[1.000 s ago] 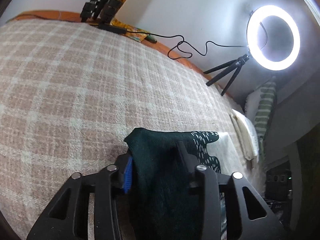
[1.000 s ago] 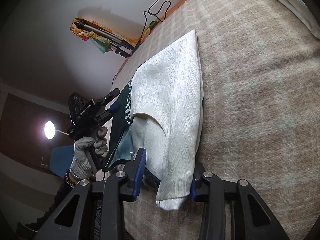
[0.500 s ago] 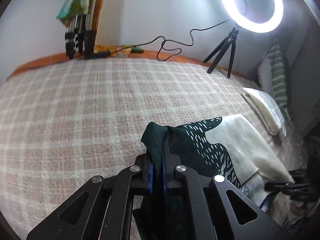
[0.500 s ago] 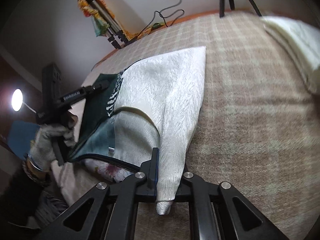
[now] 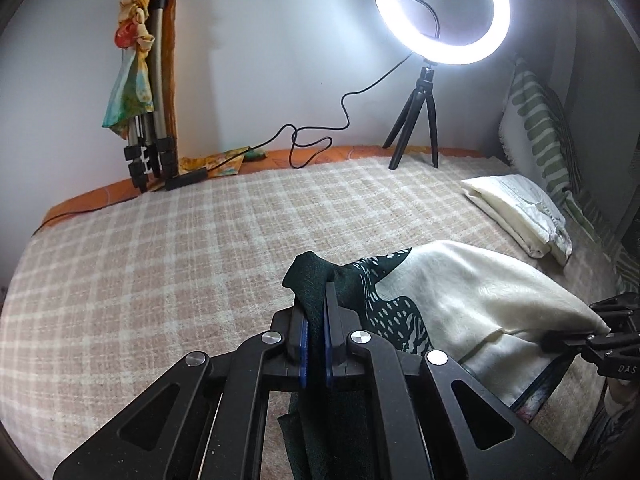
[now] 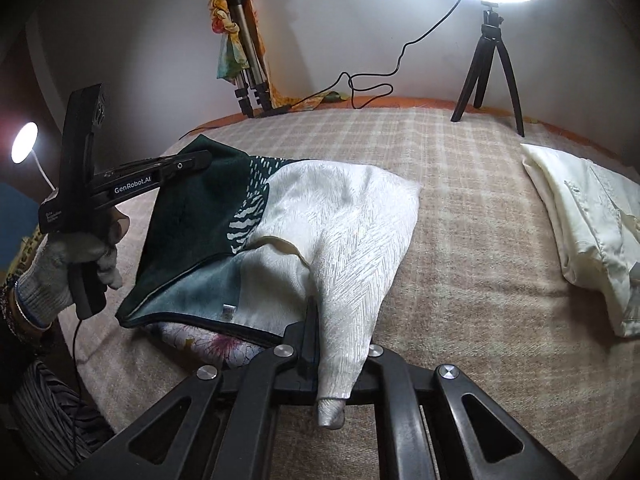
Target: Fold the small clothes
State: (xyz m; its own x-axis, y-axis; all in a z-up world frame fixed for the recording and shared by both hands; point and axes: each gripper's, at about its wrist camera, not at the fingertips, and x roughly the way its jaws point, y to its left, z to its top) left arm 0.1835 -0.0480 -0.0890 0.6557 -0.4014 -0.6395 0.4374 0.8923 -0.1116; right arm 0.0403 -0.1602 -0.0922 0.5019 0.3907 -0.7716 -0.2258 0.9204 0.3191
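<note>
Item: small cloth [image 6: 336, 216], near edge of bed [image 5: 160, 248], being lifted. Left tongs [image 5: 316, 304] clenched on dark corner, right tongs [image 6: 320, 328] on cream corner. Next: corners probably being carried across to far edge.

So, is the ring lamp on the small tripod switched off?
No, the ring lamp glows bright white on its small black tripod at the far edge of the bed.
</note>
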